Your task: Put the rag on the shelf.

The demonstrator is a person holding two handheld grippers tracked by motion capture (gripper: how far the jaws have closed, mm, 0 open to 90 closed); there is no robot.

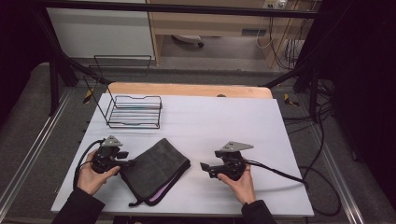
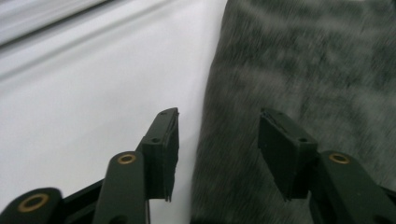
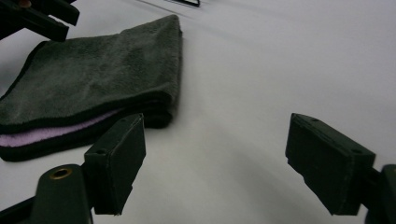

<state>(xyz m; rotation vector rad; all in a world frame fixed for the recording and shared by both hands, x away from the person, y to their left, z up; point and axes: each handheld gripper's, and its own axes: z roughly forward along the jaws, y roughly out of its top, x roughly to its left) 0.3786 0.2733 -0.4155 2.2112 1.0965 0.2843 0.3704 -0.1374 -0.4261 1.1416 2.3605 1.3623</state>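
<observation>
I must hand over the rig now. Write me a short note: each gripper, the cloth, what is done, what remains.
Left gripper: open, at the left edge of the folded grey cloth, holding nothing.
Right gripper: open, apart from the cloth, over the bare white table.
Cloth: folded, flat near the front edge, a lilac layer showing at its side.
Wire rack: empty, at the back left.
Done: the cloth lies folded.
Left: probably placing it in the rack.

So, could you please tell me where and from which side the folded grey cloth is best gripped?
Probably at the corner of the folded grey cloth nearest the left claw, coming in level from the cloth's left. Its edge already lies between that claw's open jaws, and the stacked layers there give a thick, pinchable lip.
</observation>
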